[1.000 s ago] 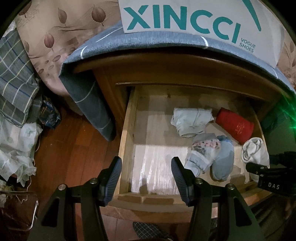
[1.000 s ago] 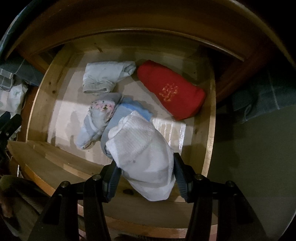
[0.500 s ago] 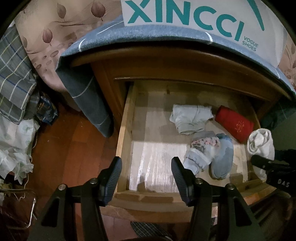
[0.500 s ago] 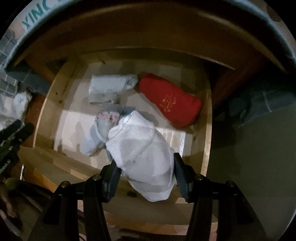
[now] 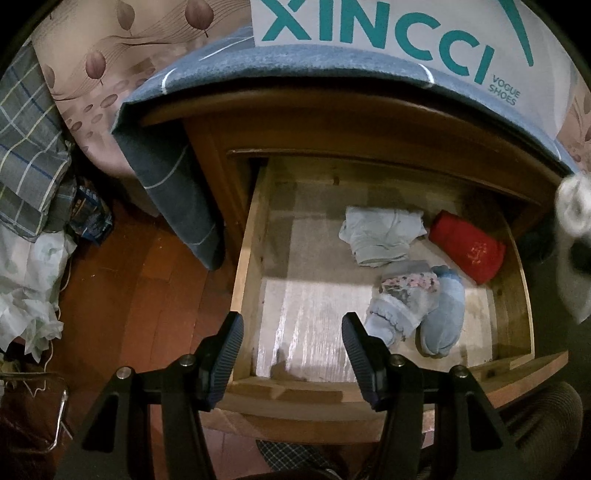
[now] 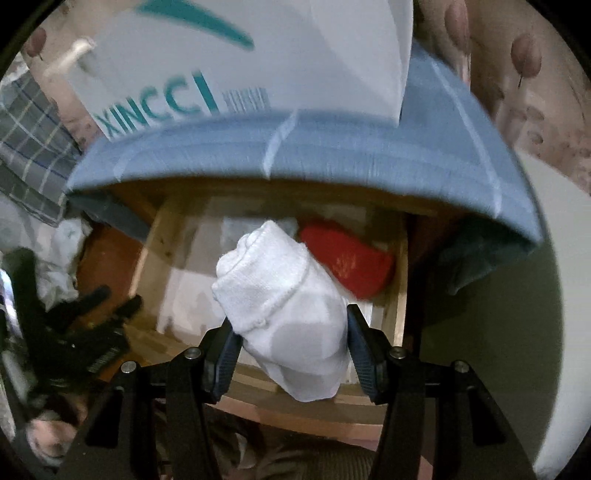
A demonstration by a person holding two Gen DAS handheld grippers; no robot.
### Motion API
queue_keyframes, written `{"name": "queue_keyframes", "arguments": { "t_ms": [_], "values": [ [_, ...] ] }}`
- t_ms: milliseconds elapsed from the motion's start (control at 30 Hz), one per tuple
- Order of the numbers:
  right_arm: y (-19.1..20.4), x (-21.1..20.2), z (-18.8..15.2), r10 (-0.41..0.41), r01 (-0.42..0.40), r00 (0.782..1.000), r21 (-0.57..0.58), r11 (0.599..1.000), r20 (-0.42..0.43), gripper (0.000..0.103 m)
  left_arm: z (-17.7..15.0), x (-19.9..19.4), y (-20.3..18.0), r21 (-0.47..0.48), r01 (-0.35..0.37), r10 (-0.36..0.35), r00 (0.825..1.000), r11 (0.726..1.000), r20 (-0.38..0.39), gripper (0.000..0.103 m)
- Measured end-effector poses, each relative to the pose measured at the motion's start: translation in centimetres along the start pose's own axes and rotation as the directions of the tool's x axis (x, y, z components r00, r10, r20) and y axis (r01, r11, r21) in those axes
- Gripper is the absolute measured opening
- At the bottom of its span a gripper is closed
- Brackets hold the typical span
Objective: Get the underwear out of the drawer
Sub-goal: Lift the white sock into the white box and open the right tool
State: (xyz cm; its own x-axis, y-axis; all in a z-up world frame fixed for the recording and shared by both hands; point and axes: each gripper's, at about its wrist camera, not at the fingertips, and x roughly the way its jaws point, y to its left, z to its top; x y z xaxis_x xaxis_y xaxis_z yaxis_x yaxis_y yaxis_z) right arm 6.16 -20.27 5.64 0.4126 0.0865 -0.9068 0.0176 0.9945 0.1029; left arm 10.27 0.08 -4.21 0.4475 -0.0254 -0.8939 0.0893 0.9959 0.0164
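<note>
Fabric fills the right gripper (image 6: 291,341): its two pads are clenched on a rolled white bundle (image 6: 284,306), which bulges out above and below the grip and hangs clear of the wood. In the right wrist view the bundle sits in front of the open drawer (image 6: 400,295) rather than resting in it, and the frame is smeared, so the lift looks to be under way. At the right edge of the left wrist view the same white roll (image 5: 574,236) shows as a blur, out beyond the drawer's side wall.

Nearest in the left wrist view, the left gripper (image 5: 291,354) hovers over the drawer's front left corner, pads spread apart with nothing between them.

Further in, on the pale drawer liner, lie a floral-trimmed piece (image 5: 402,299) touching a light blue piece (image 5: 443,314), then a folded pale grey item (image 5: 380,236), and just beside it a red roll (image 5: 469,251) against the right wall. Beyond them the wooden cabinet top carries a blue cloth (image 5: 332,59) and a white XINCCI shoe box (image 5: 388,33).

By my reading, the step in hand is carrying the first garment away. Next the bundle needs somewhere to go, probably the covered top or the bed beside it, with the clamp kept firm until it lands. After that, either tool can reach back for the floral and blue pair nearest the front.
</note>
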Motion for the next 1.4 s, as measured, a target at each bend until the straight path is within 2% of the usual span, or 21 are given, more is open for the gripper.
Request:
{"name": "queue_keyframes", "arguments": {
  "t_ms": [267,433,567,667,967,1133,1267,1400],
  "values": [
    [0.9,-6.7,4.4,0.017,-0.012,0.992,-0.039,0.999,0.122,0.051,0.0,0.2,-0.1,0.004,0.0,0.0,1.0,1.0,-0.006,0.057],
    [1.1,-10.5,8.4,0.02,-0.014,0.976,-0.033,0.999,0.215,0.051,0.0,0.2,-0.1,0.002,0.002,-0.002,1.0,1.0,-0.009,0.057],
    [1.2,-11.9,11.5,-0.004,0.013,0.965,-0.032,0.999,0.263,0.051,0.0,0.3,0.0,-0.002,0.007,-0.007,1.0,1.0,-0.012,0.057],
    [1.2,-11.6,13.3,-0.029,0.037,0.962,-0.025,0.999,0.272,0.051,0.0,0.3,0.0,-0.005,0.012,-0.012,1.0,1.0,-0.015,0.057],
    [0.5,-7.4,17.7,-0.129,0.131,0.967,0.002,0.991,0.222,0.052,0.1,0.4,0.2,-0.018,0.031,-0.031,0.999,0.999,-0.025,0.057],
    [-0.3,-4.8,19.1,-0.152,0.15,0.972,0.024,0.988,0.177,0.043,0.2,0.4,0.2,-0.025,0.039,-0.04,0.999,0.999,-0.027,0.057],
    [-0.7,-2.8,19.2,-0.141,0.136,0.981,0.043,0.99,0.132,0.042,0.2,0.5,0.4,-0.033,0.046,-0.047,0.998,0.998,-0.03,0.057],
    [0.1,-2.2,18.9,-0.153,0.153,0.98,0.01,0.988,0.124,0.04,0.2,0.5,0.4,-0.036,0.05,-0.051,0.998,0.998,-0.032,0.057]
  ]
}}
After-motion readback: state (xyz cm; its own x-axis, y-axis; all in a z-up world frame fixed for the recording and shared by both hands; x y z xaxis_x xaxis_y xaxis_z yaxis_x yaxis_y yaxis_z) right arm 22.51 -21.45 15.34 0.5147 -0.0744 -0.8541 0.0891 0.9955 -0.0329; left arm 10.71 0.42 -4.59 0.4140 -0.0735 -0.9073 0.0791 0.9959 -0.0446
